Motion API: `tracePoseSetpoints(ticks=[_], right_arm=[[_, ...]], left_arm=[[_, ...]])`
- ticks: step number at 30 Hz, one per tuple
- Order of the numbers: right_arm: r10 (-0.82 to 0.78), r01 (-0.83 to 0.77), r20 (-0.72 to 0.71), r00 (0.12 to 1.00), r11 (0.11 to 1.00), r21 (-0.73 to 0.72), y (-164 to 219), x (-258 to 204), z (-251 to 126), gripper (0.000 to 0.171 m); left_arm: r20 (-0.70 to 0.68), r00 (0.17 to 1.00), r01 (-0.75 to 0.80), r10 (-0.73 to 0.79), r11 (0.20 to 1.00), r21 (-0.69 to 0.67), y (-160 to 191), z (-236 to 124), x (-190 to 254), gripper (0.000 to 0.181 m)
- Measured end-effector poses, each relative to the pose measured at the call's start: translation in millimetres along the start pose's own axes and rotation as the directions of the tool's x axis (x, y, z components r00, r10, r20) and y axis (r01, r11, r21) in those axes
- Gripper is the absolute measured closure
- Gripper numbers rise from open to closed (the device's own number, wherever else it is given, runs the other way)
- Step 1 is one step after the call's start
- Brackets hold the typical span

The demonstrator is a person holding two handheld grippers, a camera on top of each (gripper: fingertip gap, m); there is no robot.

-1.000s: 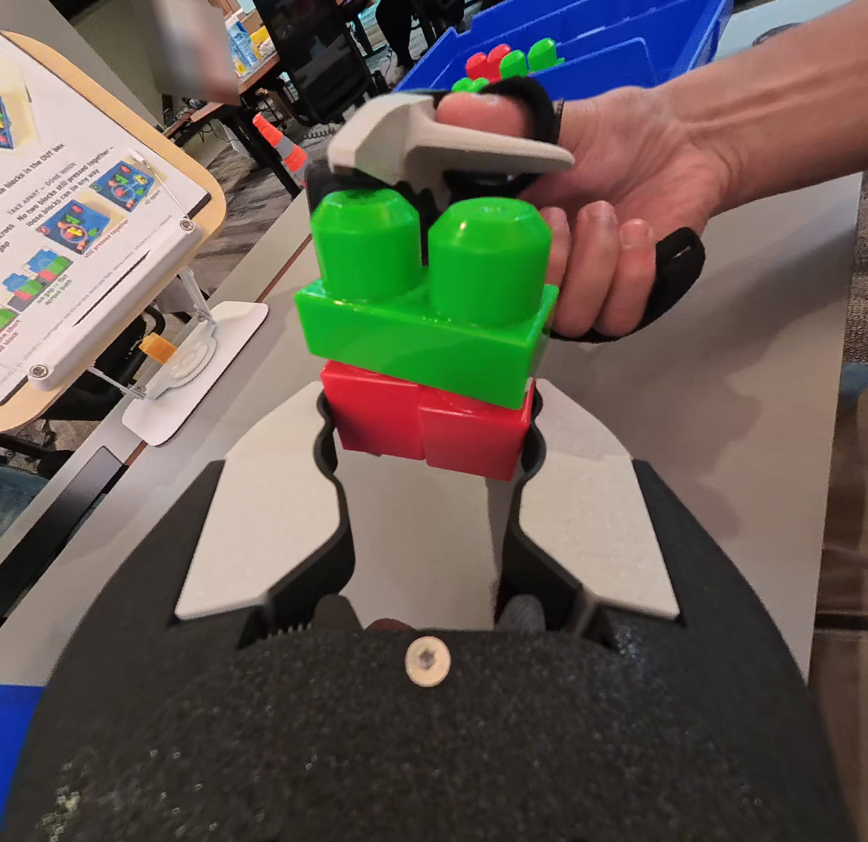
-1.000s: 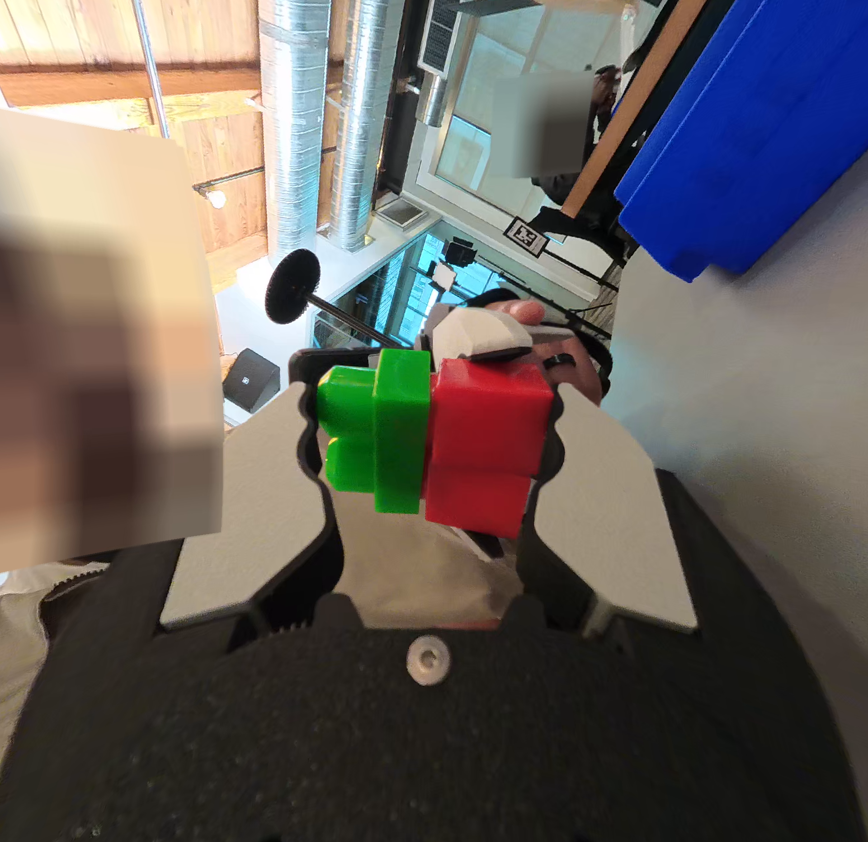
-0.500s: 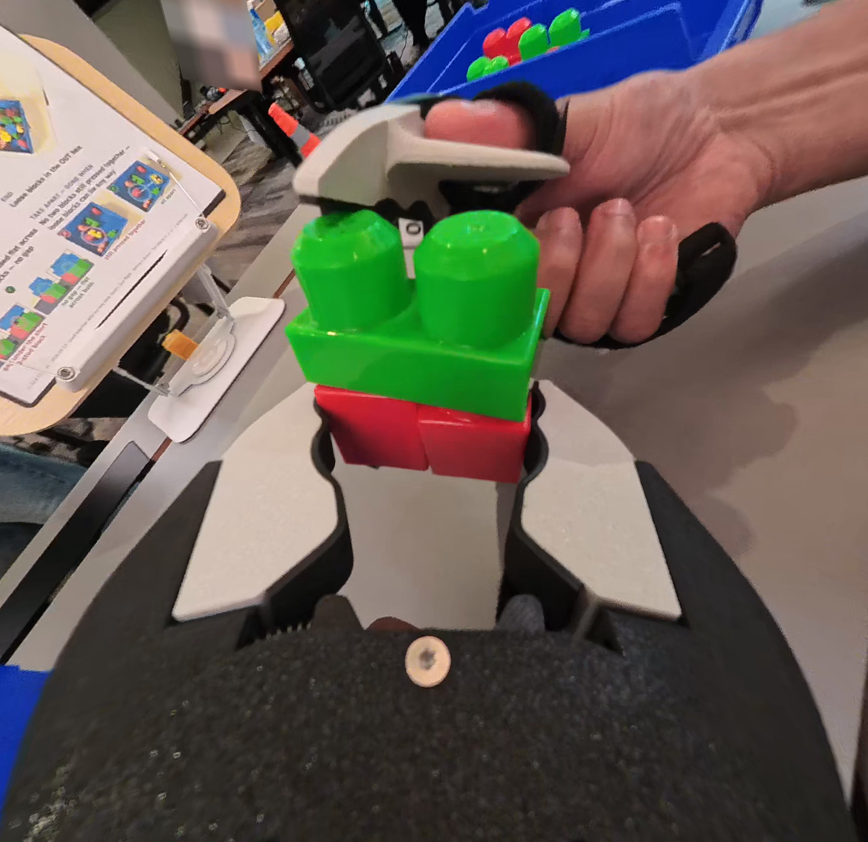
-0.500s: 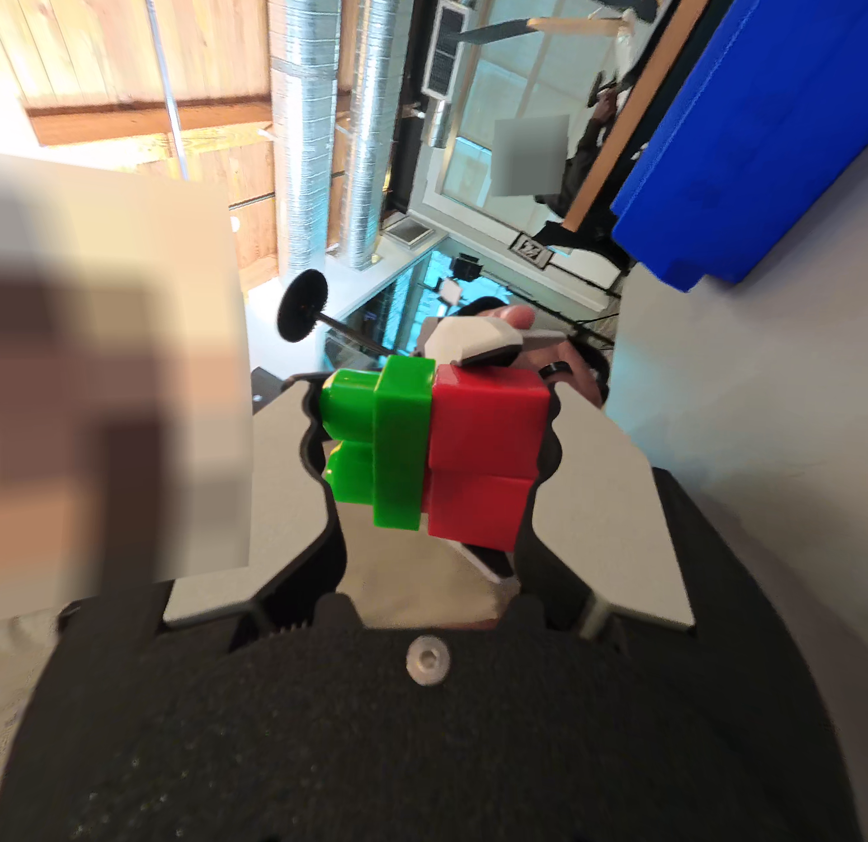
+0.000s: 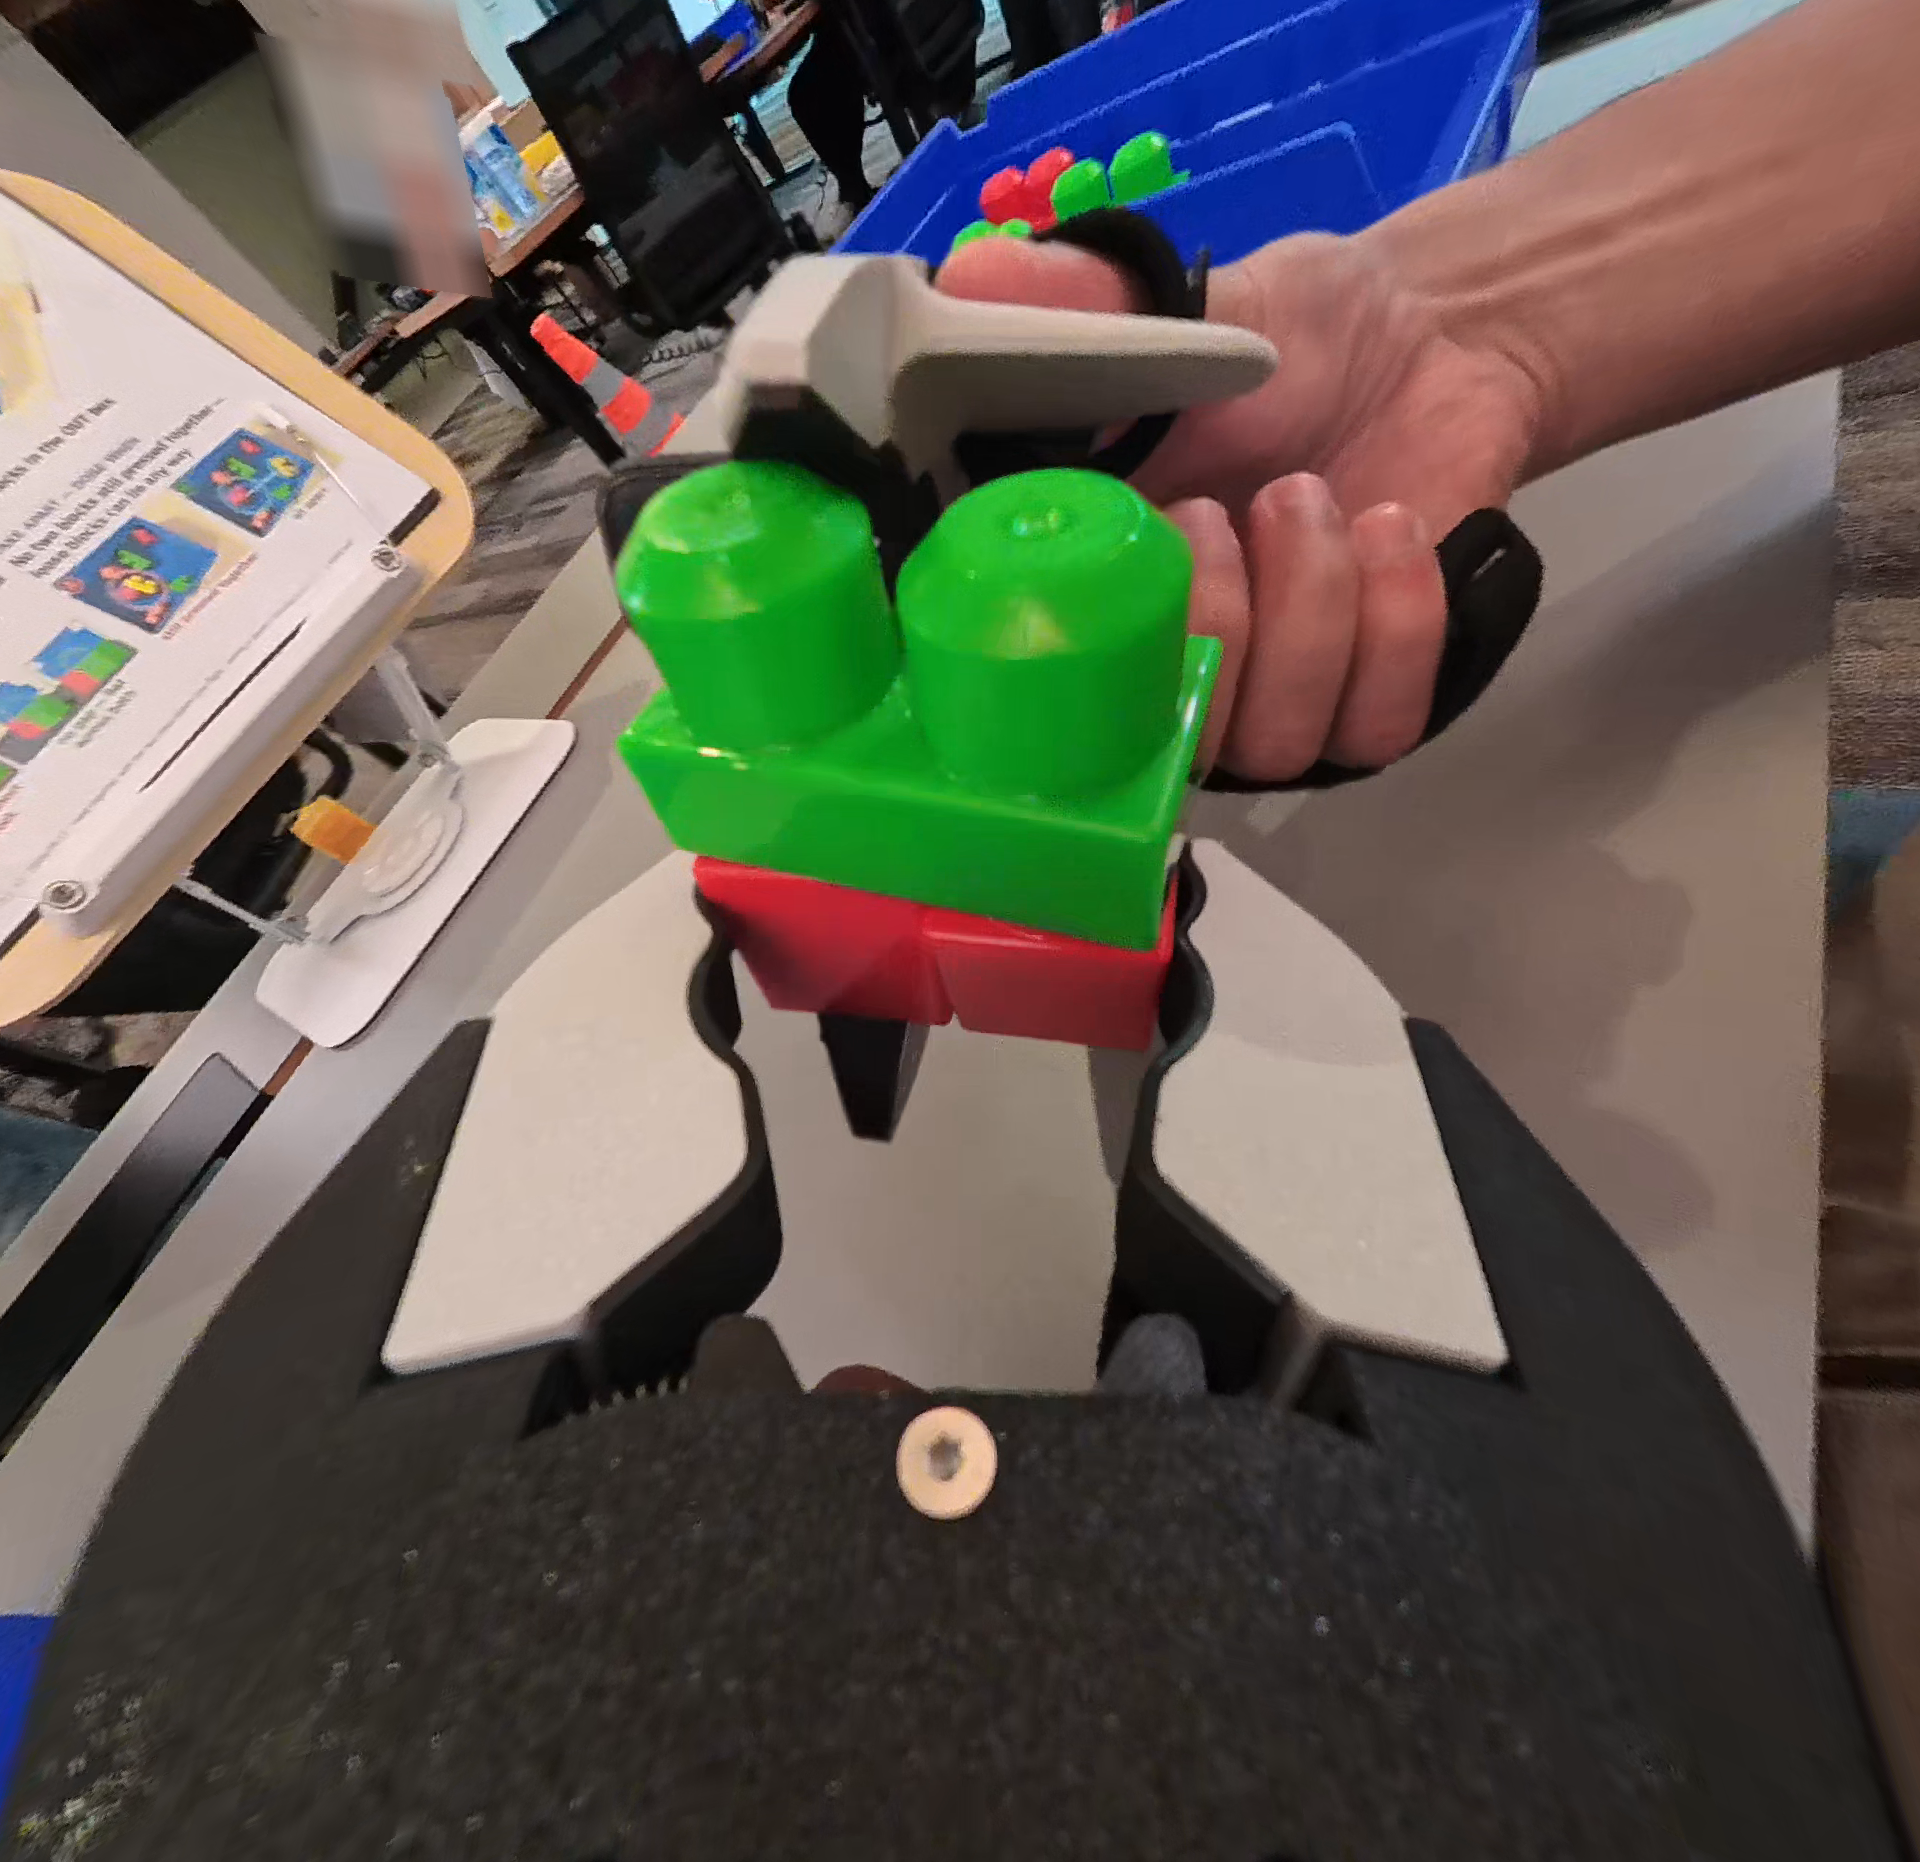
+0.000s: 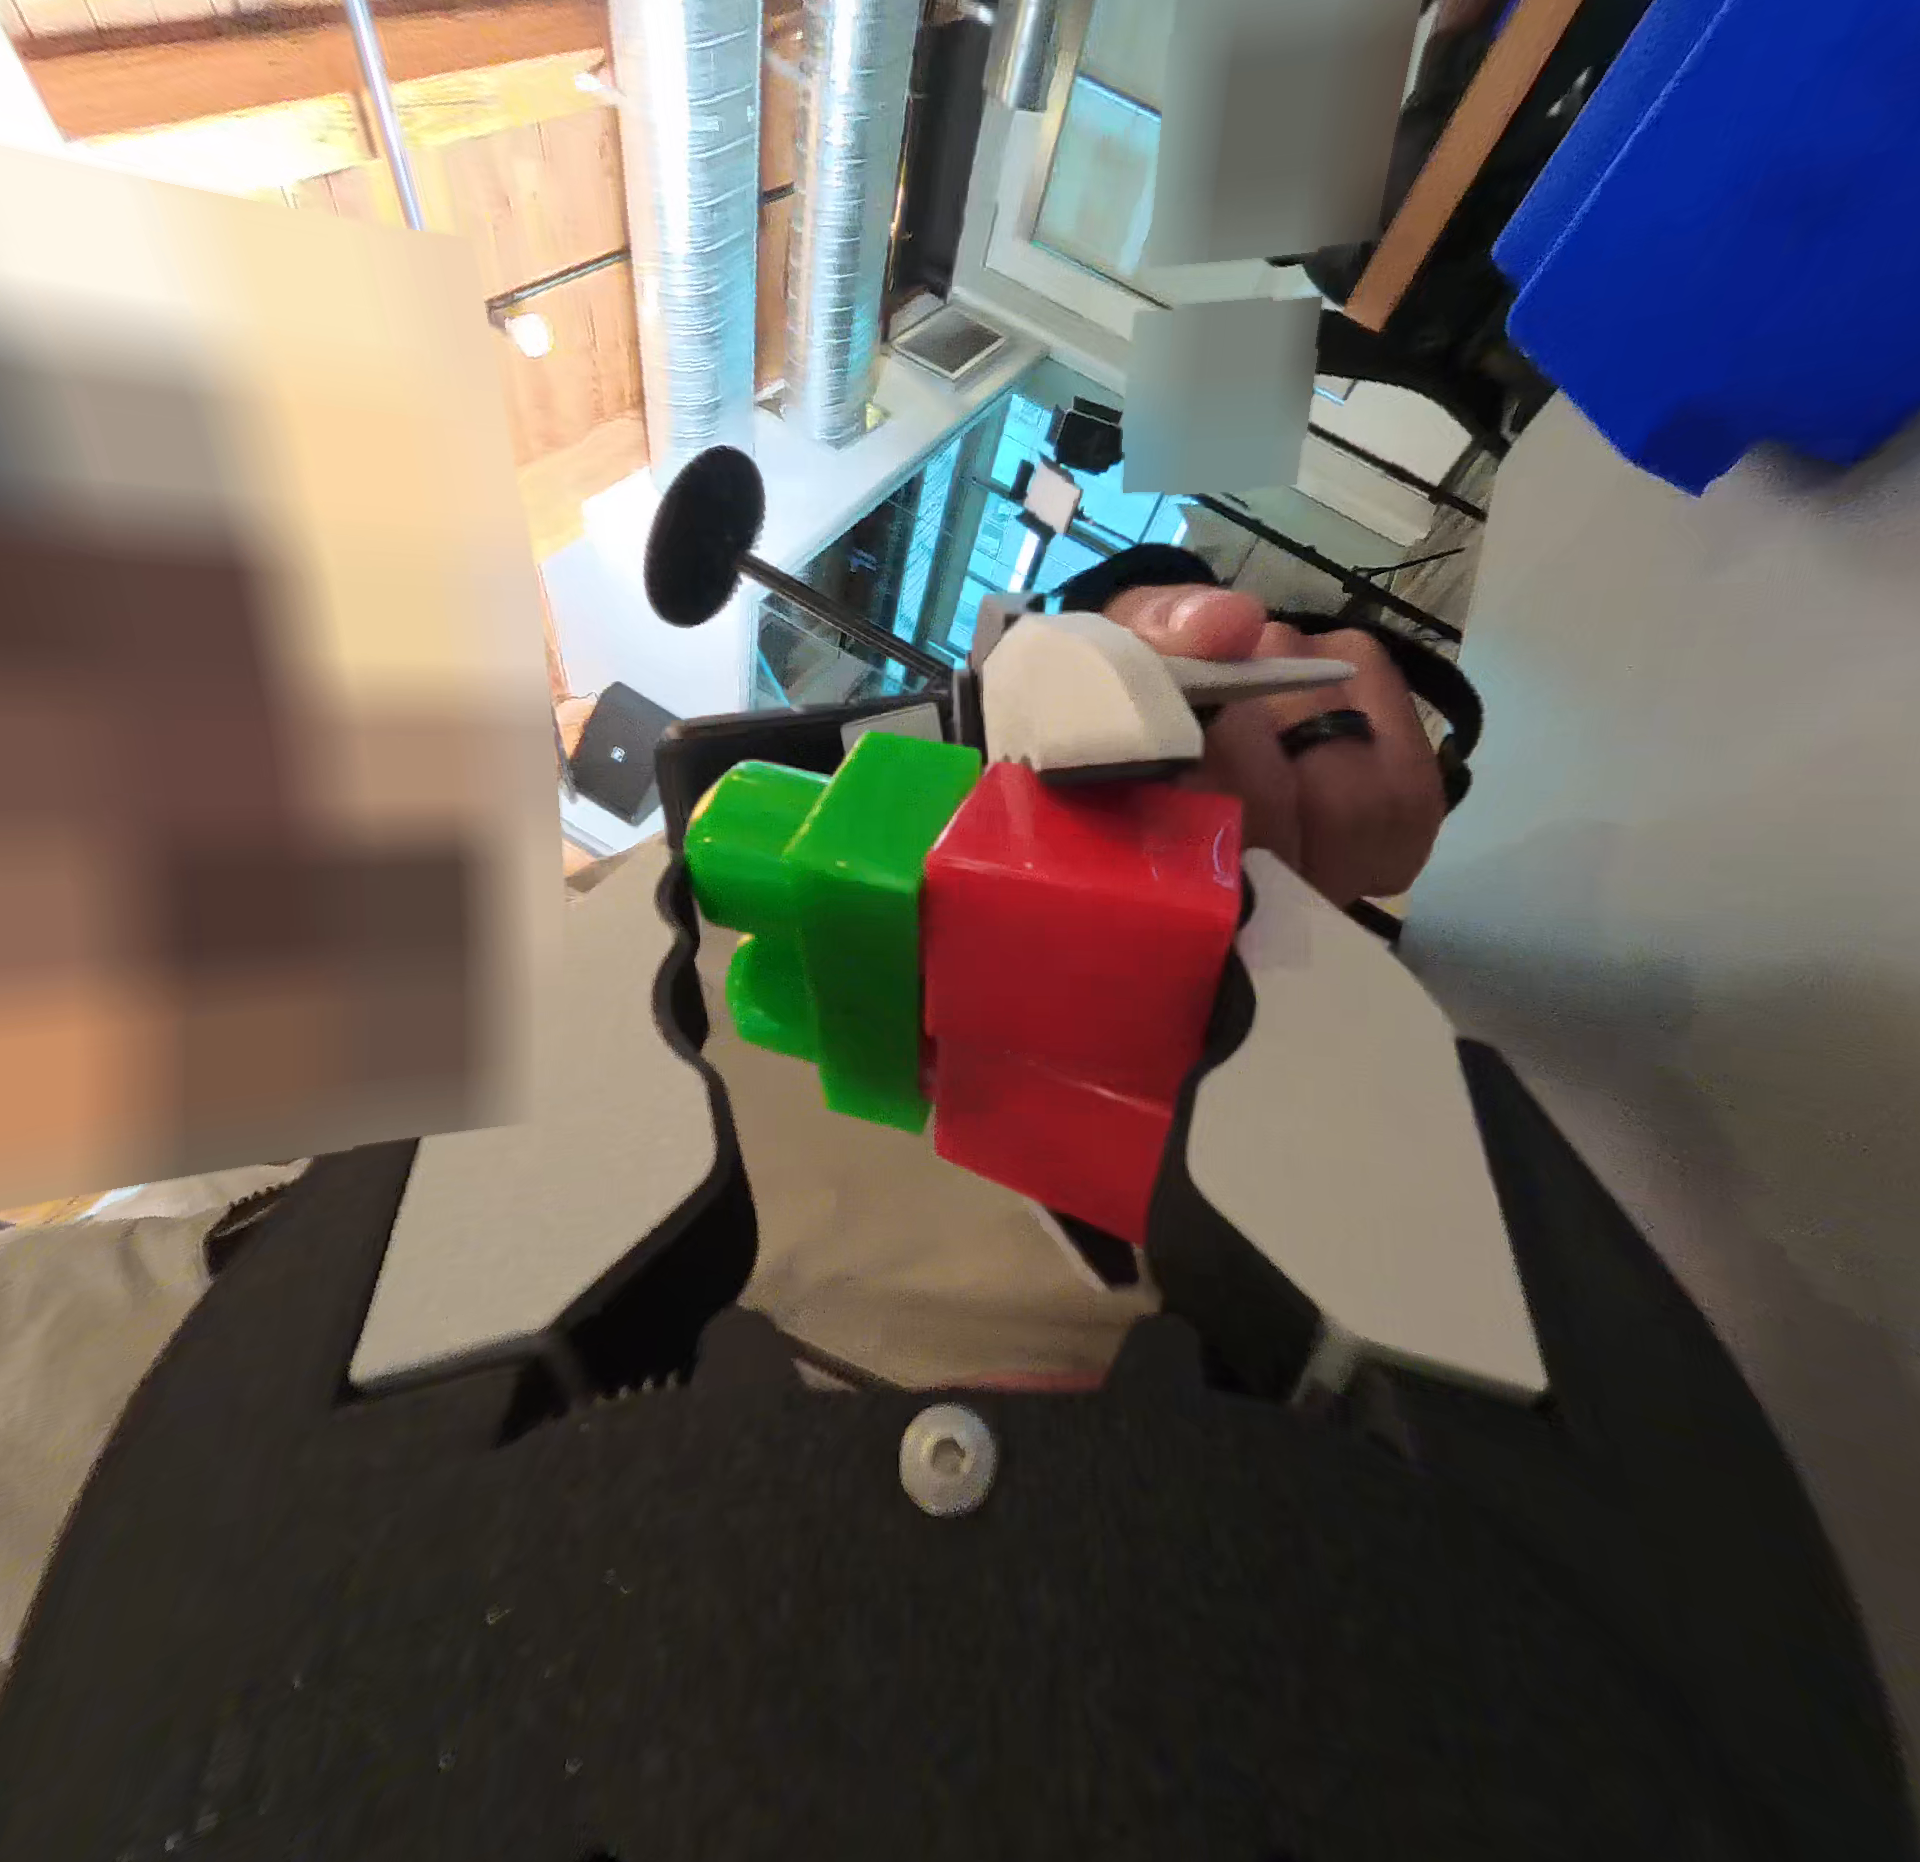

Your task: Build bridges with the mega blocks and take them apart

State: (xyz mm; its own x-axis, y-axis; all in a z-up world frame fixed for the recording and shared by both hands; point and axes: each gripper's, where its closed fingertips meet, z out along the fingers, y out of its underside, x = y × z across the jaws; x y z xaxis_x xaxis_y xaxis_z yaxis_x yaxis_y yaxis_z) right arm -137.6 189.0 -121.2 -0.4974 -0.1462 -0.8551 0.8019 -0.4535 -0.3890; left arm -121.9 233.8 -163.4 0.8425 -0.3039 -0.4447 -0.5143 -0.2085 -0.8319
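the left gripper (image 5: 940, 965) is clamping the red plastic block (image 5: 951, 965), which is carrying the green two-stud plastic block (image 5: 914, 742) above the grey table (image 5: 1507, 981). the right gripper (image 6: 951, 965) is closing on both blocks (stack lying sideways there). far right, a blue plastic bin (image 5: 1299, 87) is holding more blocks.

We make out printed writing only on the white instruction sheet (image 5: 156, 607) clipped to a tan-edged board (image 5: 447, 524) at the left of the left wrist view: lines of dark text run beside small colour pictures of blocks, and we leave the wording aside. In the right wrist view a small black box (image 6: 615, 750) far behind bears a tiny pale mark, too small for us to read
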Motion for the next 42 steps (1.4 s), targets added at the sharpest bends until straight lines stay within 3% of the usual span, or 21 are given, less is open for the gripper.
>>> tracePoseSetpoints(ticks=[9, 16, 19, 23, 26, 28, 42], right_arm=[[0.005, -0.007, 0.067, 0.998, 1.0, 0.026, -4.1, -4.4, -0.1, 0.079], [-0.011, 0.01, 0.012, 1.0, 0.994, 0.112, -16.1, 5.2, 0.2, 0.078], [-0.022, 0.026, -0.031, 0.999, 0.992, 0.123, -17.1, 7.3, -3.6, 0.057], [-0.058, 0.064, -0.146, 0.988, 0.997, 0.033, 2.4, 17.8, -1.1, 0.05], [-0.077, 0.078, -0.169, 0.983, 0.997, -0.002, 7.5, 21.1, 4.2, 0.055], [-0.073, 0.072, -0.14, 0.988, 0.997, -0.016, 9.2, 18.3, 7.4, 0.067], [-0.018, 0.018, 0.0, 1.0, 1.0, -0.008, 14.9, 5.6, 8.7, 0.075]], left_arm=[[0.005, 0.999, 0.032, -0.032, 0.999, 0.027, -5.5, 0.3, -4.3, 0.101], [0.072, 0.997, 0.027, -0.026, 1.0, -0.012, 5.4, 2.7, -15.8, 0.102], [0.095, 0.995, 0.044, -0.043, 0.999, -0.003, 3.9, -1.6, -23.6, 0.102], [0.11, 0.993, 0.055, -0.05, 0.998, -0.039, 11.2, -5.3, -32.9, 0.101], [0.072, 0.997, 0.031, -0.028, 0.999, -0.043, 12.2, -3.6, -25.6, 0.101], [0.069, 0.998, 0.017, -0.013, 0.998, -0.063, 14.2, -1.0, -21.9, 0.101], [-0.007, 0.994, 0.114, -0.114, 0.993, 0.014, 3.4, -2.3, -14.1, 0.102]])
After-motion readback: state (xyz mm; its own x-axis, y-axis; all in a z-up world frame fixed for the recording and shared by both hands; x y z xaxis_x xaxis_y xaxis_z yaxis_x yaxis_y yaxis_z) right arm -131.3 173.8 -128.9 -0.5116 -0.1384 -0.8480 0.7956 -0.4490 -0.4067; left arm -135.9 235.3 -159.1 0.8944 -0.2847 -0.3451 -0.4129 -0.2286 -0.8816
